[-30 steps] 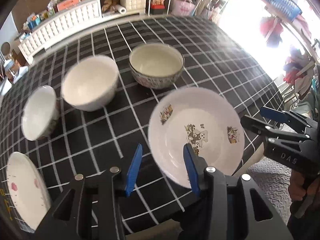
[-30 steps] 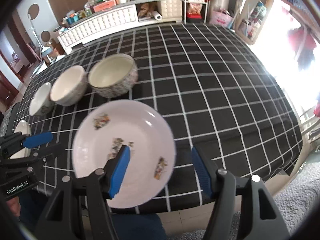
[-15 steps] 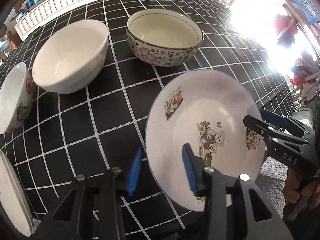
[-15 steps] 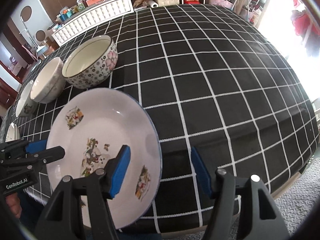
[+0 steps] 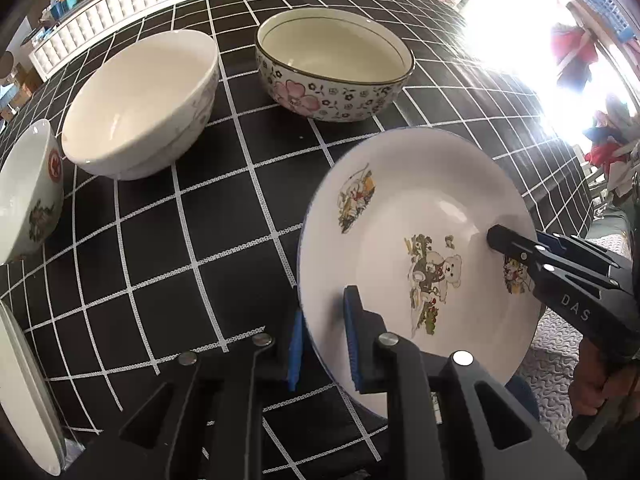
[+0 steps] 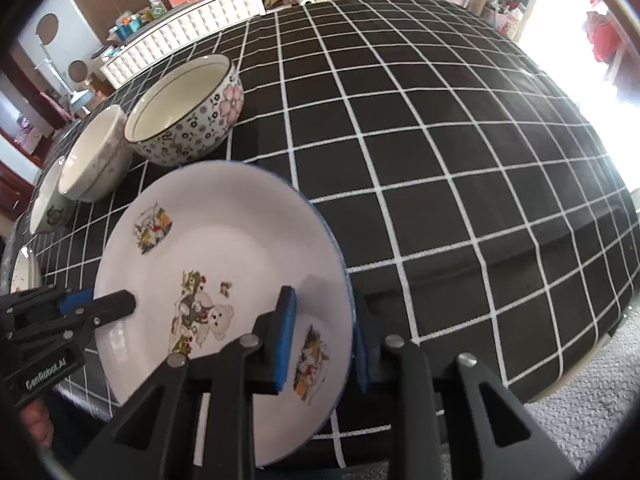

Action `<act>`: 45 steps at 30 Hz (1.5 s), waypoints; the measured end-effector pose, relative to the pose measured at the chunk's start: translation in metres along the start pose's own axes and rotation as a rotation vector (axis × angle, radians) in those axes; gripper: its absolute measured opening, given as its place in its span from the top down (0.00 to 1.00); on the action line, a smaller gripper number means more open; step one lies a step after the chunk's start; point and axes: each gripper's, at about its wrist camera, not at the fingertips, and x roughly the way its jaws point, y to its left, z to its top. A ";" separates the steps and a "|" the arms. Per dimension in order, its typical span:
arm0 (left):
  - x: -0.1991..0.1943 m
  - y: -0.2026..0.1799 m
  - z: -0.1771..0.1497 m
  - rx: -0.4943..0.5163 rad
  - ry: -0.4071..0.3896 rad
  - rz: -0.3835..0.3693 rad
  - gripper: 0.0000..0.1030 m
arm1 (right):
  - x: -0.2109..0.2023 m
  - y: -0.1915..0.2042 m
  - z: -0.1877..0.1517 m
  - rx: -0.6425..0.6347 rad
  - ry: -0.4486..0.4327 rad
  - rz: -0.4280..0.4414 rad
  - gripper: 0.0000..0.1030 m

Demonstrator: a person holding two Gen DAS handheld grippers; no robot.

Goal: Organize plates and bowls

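Note:
A white plate point(image 5: 420, 208) with cartoon pictures lies near the table's front edge. My left gripper point(image 5: 324, 344) straddles its near-left rim, one blue pad outside and one inside, jaws closing and pressing on the rim. My right gripper point(image 6: 322, 348) straddles the plate point(image 6: 224, 232) at its right rim; its jaws are closing, with a gap still showing at the inner pad. Each gripper appears in the other's view: the right gripper point(image 5: 520, 240), the left gripper point(image 6: 100, 302). Behind stand a floral bowl point(image 5: 332, 64), a white bowl point(image 5: 136, 100) and a small bowl point(image 5: 24, 192).
A second white plate point(image 5: 20, 392) lies at the far left edge. The black checked tablecloth point(image 6: 440, 120) stretches to the right and back. A white cabinet point(image 6: 200, 32) with clutter stands beyond the table. A hand point(image 5: 596, 376) holds the right gripper.
Both grippers have come down onto the plate. Their jaws have narrowed around its rim, the left more than the right. The plate and bowls have stayed in place.

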 end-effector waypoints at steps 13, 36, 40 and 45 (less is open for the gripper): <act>-0.048 0.031 -0.040 -0.081 -0.061 0.029 0.84 | -0.028 0.052 -0.005 -0.018 -0.019 0.017 0.72; -0.151 0.227 -0.139 -0.326 -0.174 0.190 0.84 | -0.018 0.268 -0.022 -0.271 -0.002 0.162 0.73; -0.162 0.247 -0.158 -0.369 -0.177 0.201 0.84 | -0.011 0.301 -0.022 -0.319 0.011 0.170 0.73; -0.164 0.277 -0.177 -0.418 -0.160 0.199 0.84 | -0.001 0.329 -0.027 -0.374 0.034 0.159 0.73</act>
